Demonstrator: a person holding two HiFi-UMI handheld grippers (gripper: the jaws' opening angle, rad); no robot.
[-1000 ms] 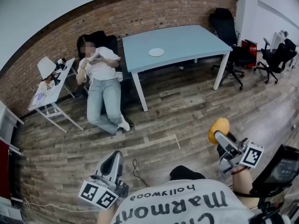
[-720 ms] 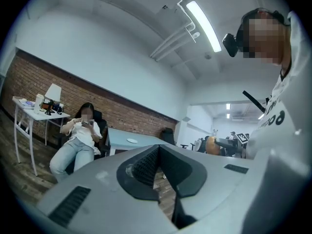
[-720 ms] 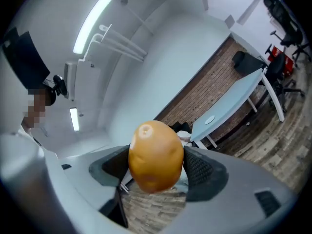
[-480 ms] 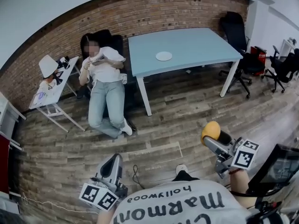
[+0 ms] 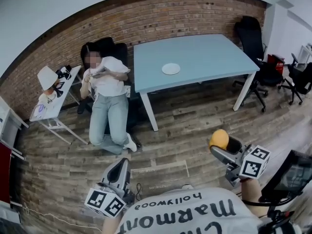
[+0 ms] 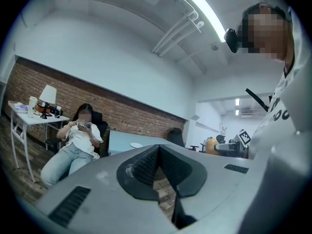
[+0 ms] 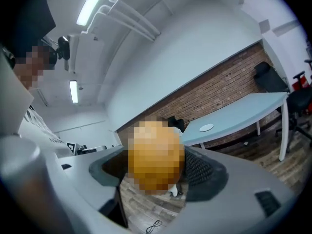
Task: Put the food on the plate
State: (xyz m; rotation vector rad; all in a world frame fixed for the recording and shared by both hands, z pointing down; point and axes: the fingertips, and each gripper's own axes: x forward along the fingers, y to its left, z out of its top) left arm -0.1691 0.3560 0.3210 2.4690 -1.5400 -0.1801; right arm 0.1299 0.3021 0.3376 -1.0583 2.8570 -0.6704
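Right claw (image 5: 223, 147) is clamped on a round orange piece of food (image 5: 219, 138), held over the wood floor (image 5: 195, 116). Left claw (image 5: 120, 167) has its jaws together with nothing between them. The white plate (image 5: 170, 68) sits on the blue table (image 5: 204, 52), well ahead of both claws and left of the right one's line. A seated person (image 5: 108, 89) is ahead of the left claw.

- Brick wall (image 5: 161, 13) at the back, plain white wall above it.
- Wood-plank floor (image 5: 195, 126) throughout.
- Light-blue bench (image 5: 204, 57) on white legs, near the brick.
- Black office chairs (image 5: 253, 33) at right.
- Small white side table (image 5: 51, 101) at left — white lamp (image 5: 47, 75) on it.
- Person (image 5: 109, 91) seated beside the bench.
- Ceiling strip light (image 6: 207, 9) lit.
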